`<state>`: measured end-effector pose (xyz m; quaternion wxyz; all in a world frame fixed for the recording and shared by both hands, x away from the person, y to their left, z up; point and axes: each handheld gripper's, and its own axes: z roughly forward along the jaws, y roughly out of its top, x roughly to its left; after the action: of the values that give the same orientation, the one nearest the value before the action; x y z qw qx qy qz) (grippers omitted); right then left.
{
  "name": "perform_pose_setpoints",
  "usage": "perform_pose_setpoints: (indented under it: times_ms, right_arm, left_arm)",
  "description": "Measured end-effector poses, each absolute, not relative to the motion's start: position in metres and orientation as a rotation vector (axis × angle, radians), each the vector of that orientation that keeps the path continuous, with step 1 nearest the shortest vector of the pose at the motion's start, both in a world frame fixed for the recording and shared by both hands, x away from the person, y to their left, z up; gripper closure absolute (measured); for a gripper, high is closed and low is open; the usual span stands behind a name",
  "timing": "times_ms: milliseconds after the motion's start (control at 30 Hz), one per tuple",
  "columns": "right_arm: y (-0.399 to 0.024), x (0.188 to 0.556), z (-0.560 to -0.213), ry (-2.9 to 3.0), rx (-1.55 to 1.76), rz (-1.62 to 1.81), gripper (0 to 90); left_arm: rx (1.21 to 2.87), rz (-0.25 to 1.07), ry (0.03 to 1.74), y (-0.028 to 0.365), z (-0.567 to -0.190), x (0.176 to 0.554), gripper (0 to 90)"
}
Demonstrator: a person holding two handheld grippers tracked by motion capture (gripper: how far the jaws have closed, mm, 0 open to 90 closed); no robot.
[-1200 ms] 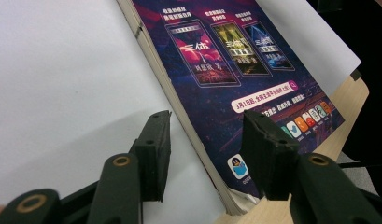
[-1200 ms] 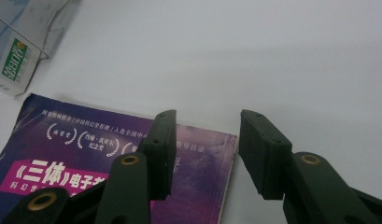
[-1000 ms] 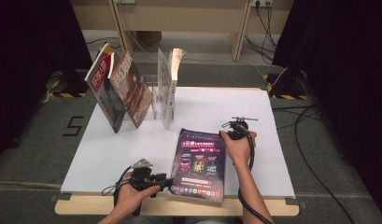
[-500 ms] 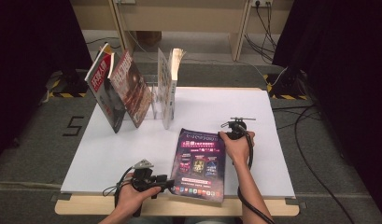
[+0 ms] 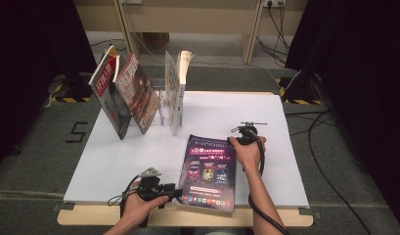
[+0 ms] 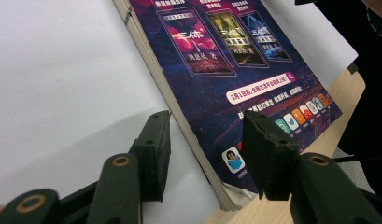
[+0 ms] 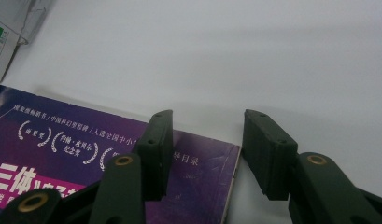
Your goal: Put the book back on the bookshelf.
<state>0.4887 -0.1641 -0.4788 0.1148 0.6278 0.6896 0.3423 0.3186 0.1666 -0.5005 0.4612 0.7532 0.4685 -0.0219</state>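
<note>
Two grippers at opposite corners of a purple magazine lying flat on the white table.

The high view takes in the whole layout: the magazine near the front edge, the left gripper at its near-left corner, the right gripper at its far-right corner, and a rack of upright and leaning magazines well apart at the far left. The left gripper view adds the close detail: the jaws stand spread, straddling the magazine's thick page edge, one over bare table, one over the cover, neither pad pressing. In the right gripper view the jaws have just been opening and stand wide, the corner of the magazine between them, nothing pinched.
</note>
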Motion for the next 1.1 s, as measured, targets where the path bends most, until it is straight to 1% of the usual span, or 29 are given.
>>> perform_pose_setpoints:
  times_ms: [467,567,633,933,1100]
  right_arm:
    - [-0.1684,0.4879,-0.4802,2.017,1.859,1.042,55.7]
    - [-0.1648,0.4863,-0.4782,1.999,1.924,1.034,55.9]
    - [-0.1666,0.4874,-0.4795,2.015,1.867,1.027,56.0]
    - [-0.1675,0.4876,-0.4799,2.013,1.873,1.034,56.6]
    - [-0.1685,0.4879,-0.4799,2.009,1.881,1.040,58.3]
  left_arm:
    - [1.867,-0.052,1.148,0.1648,-0.5004,0.3189,53.4]
    - [1.869,-0.048,1.149,0.1648,-0.5004,0.3188,54.4]
    - [1.870,-0.046,1.152,0.1646,-0.5003,0.3188,55.7]
    - [1.874,-0.041,1.154,0.1635,-0.4999,0.3187,55.7]
    - [1.888,-0.028,1.143,0.1613,-0.4999,0.3182,57.4]
